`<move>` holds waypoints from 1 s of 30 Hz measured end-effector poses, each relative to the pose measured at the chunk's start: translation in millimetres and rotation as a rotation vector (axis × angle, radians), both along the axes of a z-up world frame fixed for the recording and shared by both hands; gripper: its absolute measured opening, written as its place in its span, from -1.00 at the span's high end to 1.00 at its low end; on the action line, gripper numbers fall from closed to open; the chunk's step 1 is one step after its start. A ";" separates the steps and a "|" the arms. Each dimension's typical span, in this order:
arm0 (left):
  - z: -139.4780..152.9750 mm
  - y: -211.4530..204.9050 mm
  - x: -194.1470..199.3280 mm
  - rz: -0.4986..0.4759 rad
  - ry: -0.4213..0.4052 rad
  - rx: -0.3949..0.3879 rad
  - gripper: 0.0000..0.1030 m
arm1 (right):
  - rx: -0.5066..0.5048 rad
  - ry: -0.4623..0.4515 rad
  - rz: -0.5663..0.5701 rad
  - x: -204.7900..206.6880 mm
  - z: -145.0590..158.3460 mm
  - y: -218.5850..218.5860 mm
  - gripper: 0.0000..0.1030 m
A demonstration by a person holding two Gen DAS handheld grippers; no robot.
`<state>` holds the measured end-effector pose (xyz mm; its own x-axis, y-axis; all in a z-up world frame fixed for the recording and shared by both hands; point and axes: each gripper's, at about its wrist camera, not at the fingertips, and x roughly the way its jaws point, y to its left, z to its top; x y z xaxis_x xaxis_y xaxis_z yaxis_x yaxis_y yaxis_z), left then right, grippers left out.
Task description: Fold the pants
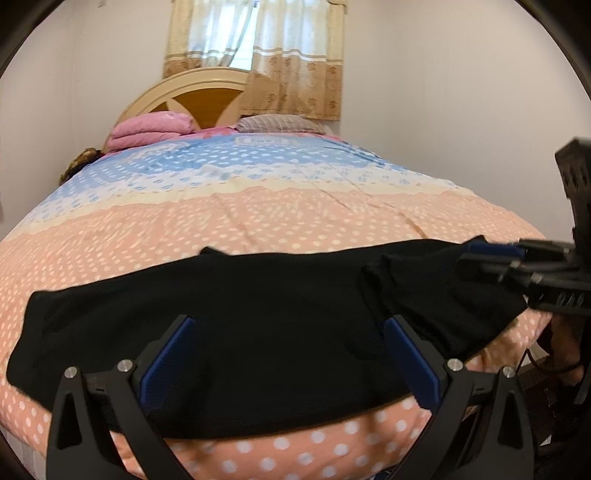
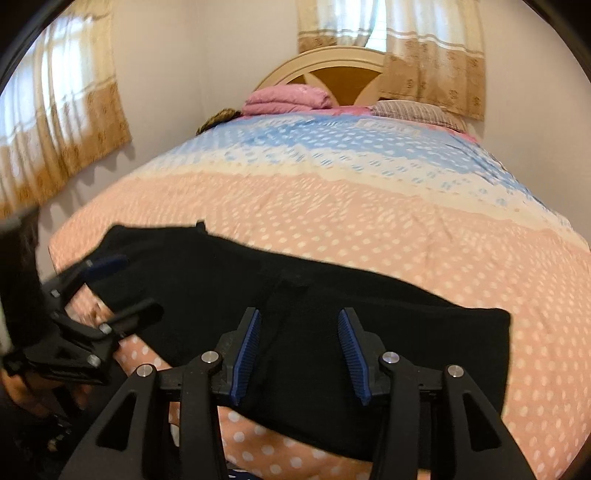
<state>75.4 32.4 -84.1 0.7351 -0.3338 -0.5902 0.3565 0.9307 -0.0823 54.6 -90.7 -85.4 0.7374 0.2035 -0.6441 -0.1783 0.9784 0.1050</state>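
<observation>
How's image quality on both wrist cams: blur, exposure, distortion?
Left wrist: strong fisheye bowing of the bed, right gripper motion-smeared, black pants crushed to featureless black. Right wrist: side curtain streaked with blur, window blown out.

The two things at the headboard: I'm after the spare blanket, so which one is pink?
The folded pink blanket, stacked in layers on the left by the headboard. The striped pillow beside it on the right is greyish and lies flat.

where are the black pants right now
The black pants lie spread across the near edge of the bed, on the peach polka-dot part of the cover, far from the pink folded blanket by the headboard.
</observation>
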 end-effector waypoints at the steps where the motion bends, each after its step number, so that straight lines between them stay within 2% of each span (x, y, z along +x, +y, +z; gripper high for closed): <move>1: 0.4 -4.3 0.7 -0.016 0.004 -0.002 -1.00 | 0.003 -0.011 -0.011 -3.3 3.3 -6.8 -0.06; 3: 1.8 -16.7 3.4 -0.060 0.014 -0.013 -1.00 | -0.048 -0.029 -0.048 -8.3 5.6 -16.9 -0.15; 5: 4.7 -30.8 7.2 -0.109 0.023 -0.044 -1.00 | -0.148 -0.035 -0.123 -9.9 3.7 -27.4 -0.16; 8: 2.4 -55.0 15.9 -0.196 0.060 -0.090 -0.99 | -0.150 -0.017 -0.221 -7.1 -2.0 -55.4 -0.16; 11: -10.2 -86.8 25.5 -0.266 0.122 -0.028 -0.73 | -0.174 -0.031 -0.317 -9.2 -5.0 -79.5 -0.16; 13: -22.2 -98.9 31.4 -0.266 0.170 0.002 -0.54 | -0.185 -0.040 -0.349 -10.3 -4.9 -90.3 -0.16; 14: -26.6 -102.1 33.4 -0.256 0.185 0.017 -0.52 | -0.185 -0.041 -0.365 -10.8 -5.2 -97.2 -0.16; 18: -24.3 -110.4 31.4 -0.234 0.154 0.052 -0.52 | -0.150 -0.038 -0.403 -10.0 -7.8 -116.7 -0.16; 21: -23.1 -107.7 30.7 -0.211 0.148 0.071 -0.38 | -0.129 -0.043 -0.410 -11.4 -6.7 -121.6 -0.16; 25: -21.1 -100.7 25.2 -0.163 0.118 0.095 -0.39 | -0.134 -0.051 -0.406 -15.4 -6.2 -120.1 -0.16; 27: -22.6 -96.7 25.8 -0.147 0.108 0.092 -0.48 | -0.131 -0.047 -0.401 -13.6 -7.9 -119.7 -0.16; 28: -25.1 -96.7 27.3 -0.150 0.122 0.084 -0.54 | -0.125 -0.046 -0.398 -13.3 -8.6 -119.3 -0.16; 30: -29.6 -99.2 30.8 -0.157 0.144 0.069 -0.55 | -0.116 -0.040 -0.394 -12.7 -10.5 -118.9 -0.16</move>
<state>106.2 -66.8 -113.7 0.5842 -0.3921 -0.7106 0.4864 0.8701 -0.0802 41.8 -209.6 -95.9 0.7694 -0.1712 -0.6154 0.2102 0.9776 -0.0091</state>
